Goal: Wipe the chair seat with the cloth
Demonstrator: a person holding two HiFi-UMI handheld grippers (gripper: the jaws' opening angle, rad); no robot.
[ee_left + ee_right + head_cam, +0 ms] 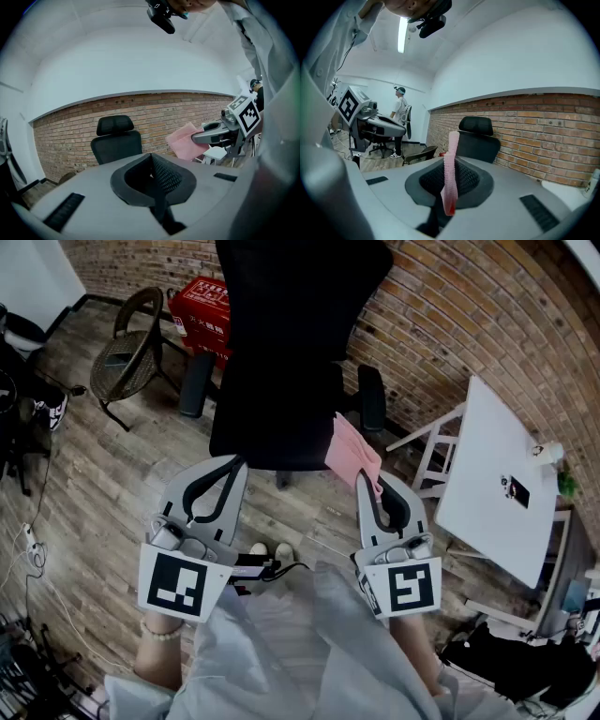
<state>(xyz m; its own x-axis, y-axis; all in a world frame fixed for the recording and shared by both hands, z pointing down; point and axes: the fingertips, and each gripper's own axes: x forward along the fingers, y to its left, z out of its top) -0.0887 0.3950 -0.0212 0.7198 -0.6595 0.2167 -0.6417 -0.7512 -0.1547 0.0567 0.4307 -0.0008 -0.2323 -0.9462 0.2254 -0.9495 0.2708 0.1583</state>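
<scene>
Straight ahead stands the black office chair (pixel 286 324), its seat (pixel 272 432) facing the person. By the seat's right edge hangs the pink cloth (pixel 352 452), pinched in the right gripper (pixel 371 486), the nearer one, with the seat to its left; the left gripper (pixel 228 468) is closed on nothing

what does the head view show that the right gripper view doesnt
Only the head view: the chair seat from above, the wearer's shoes, floor cables and the right gripper from outside.

Only the right gripper view: a person standing far off, the ceiling light, and its own jaws shut on the cloth's edge.

Both: the black office chair, the pink cloth, the brick wall and the left gripper.
</scene>
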